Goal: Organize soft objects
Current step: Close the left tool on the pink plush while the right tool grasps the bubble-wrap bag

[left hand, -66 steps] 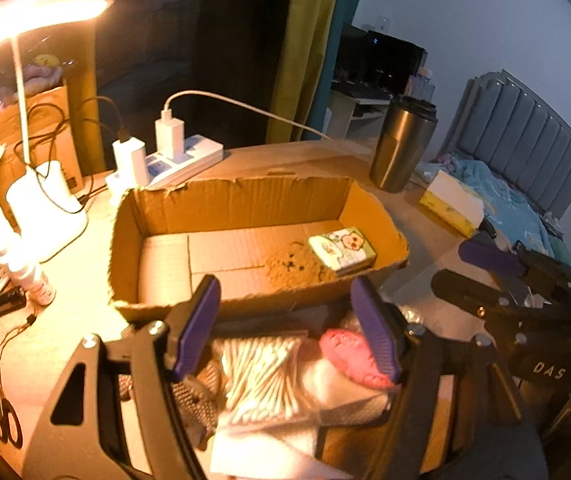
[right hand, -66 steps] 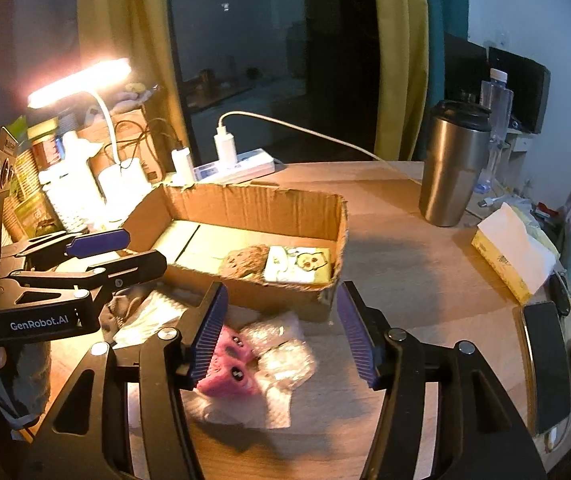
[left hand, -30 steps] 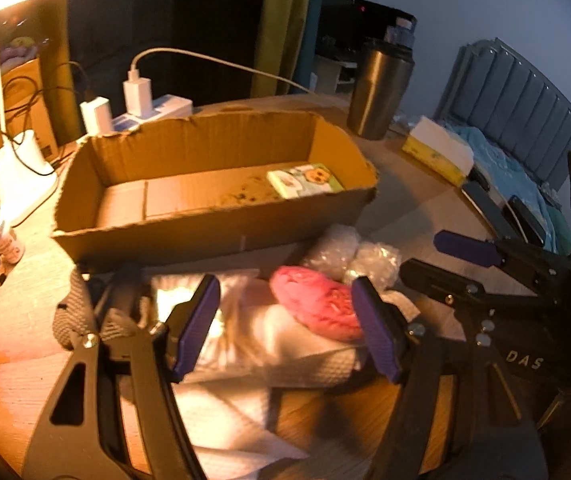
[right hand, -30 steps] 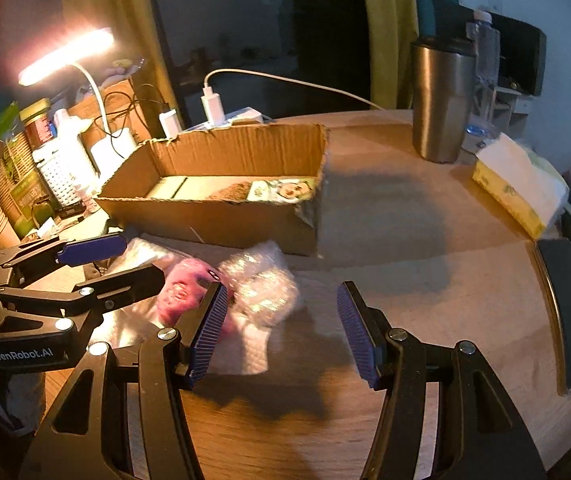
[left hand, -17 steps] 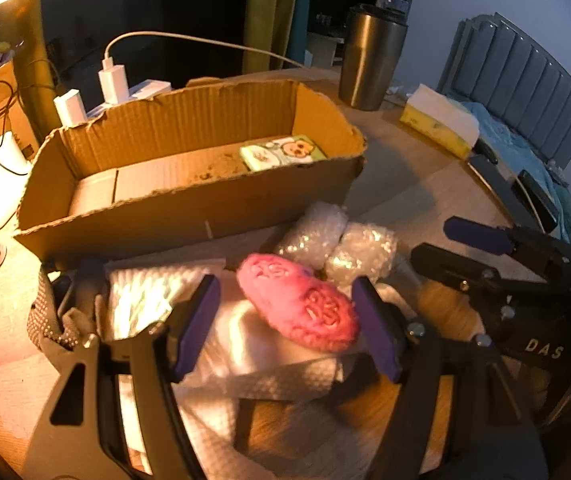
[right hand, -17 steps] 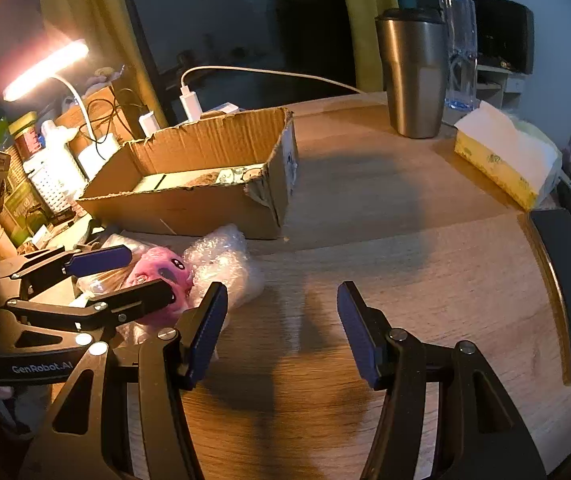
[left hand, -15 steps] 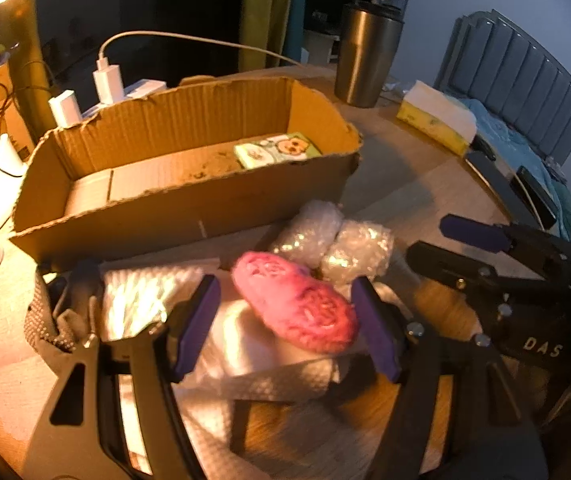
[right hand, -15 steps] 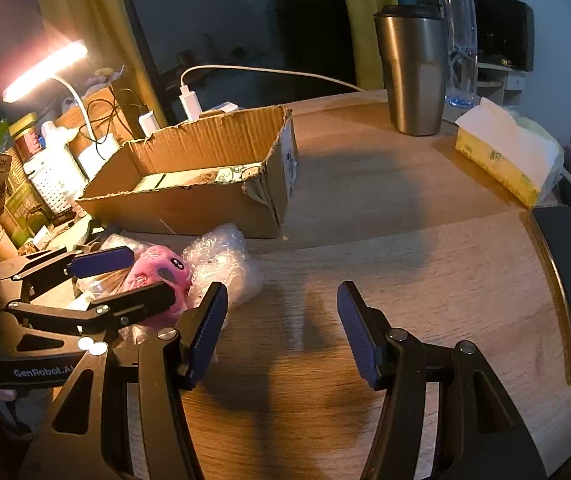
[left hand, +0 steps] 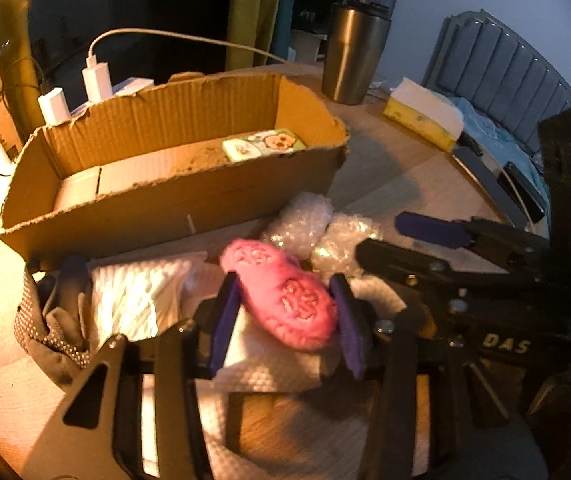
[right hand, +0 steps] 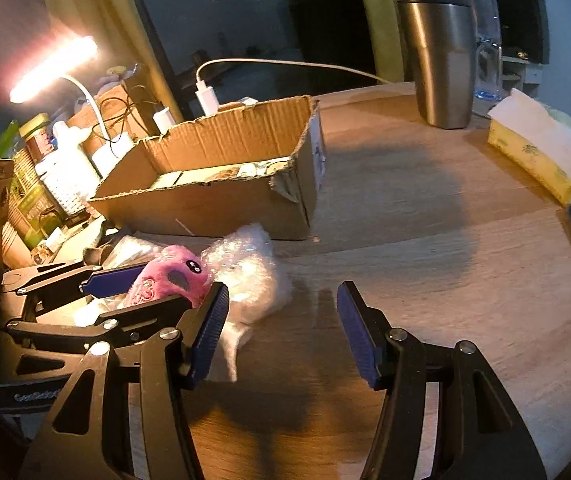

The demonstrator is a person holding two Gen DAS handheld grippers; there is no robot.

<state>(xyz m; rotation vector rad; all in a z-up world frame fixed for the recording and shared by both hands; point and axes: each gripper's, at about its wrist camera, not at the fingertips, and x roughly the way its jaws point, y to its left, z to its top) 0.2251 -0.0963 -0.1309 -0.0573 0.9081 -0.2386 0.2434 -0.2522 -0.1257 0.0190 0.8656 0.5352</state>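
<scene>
Purple pads [left hand: 224, 316] of the left gripper [left hand: 285, 318] have just been closing and now press both sides of the pink plush [left hand: 283, 294], which lies slantwise between them on a white sheet [left hand: 269, 372]. Seen from the right wrist, the plush [right hand: 169, 278] sits between the left gripper's [right hand: 141, 290] two fingers, its dark eyes turned upward.

Right gripper [right hand: 283, 330] hangs with its jaws wide and nothing between them, over bare table [right hand: 445, 248] just beside the plush.

Two bubble-wrap bundles [left hand: 317, 232] lie touching the plush's far end, between it and the box [left hand: 173, 196]. Left of the plush a bag of cotton swabs [left hand: 133, 296] rests on a dotted grey glove [left hand: 45, 328].

Inside the open cardboard box, at its right end, lies a small green cartoon packet [left hand: 263, 145].

Beyond the box stand a steel tumbler [right hand: 439, 60], a yellow tissue pack [right hand: 541, 152], white chargers [left hand: 95, 76] in a power strip, and a lit desk lamp [right hand: 53, 68].
</scene>
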